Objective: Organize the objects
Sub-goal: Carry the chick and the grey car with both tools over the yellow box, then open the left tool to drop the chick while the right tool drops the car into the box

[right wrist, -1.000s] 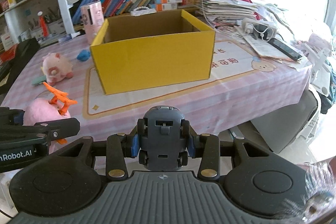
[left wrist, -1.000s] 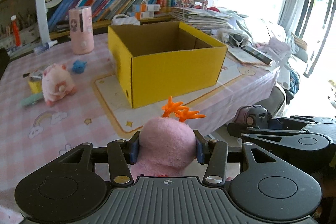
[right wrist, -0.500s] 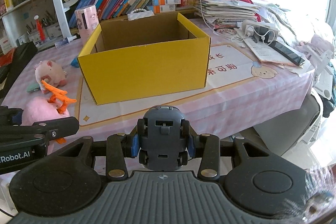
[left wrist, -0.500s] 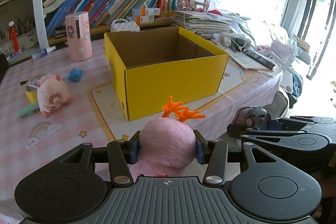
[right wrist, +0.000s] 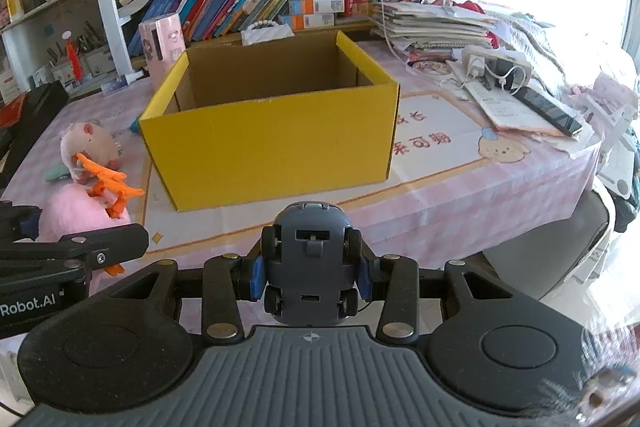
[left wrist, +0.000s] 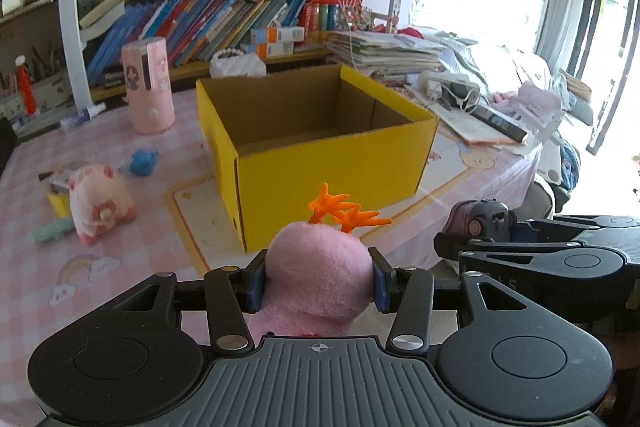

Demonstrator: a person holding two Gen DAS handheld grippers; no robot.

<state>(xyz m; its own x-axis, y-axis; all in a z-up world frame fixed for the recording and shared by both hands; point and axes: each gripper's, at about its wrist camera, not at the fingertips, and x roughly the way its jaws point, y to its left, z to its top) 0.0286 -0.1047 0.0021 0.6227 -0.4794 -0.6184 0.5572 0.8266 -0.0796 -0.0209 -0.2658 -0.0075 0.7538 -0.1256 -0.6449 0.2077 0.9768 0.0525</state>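
two plush toys, one toy car, one yellow box

Both claws have risen and drawn nearer the near edge of the bench over the last second. From the left wrist view the open top of the yellow box now shows more of its brown inside walls, and its front face sits lower in view. The right wrist view likewise looks further down into the box, and the pink plush with orange antlers in the left claw now overlaps the pink pig toy behind it.
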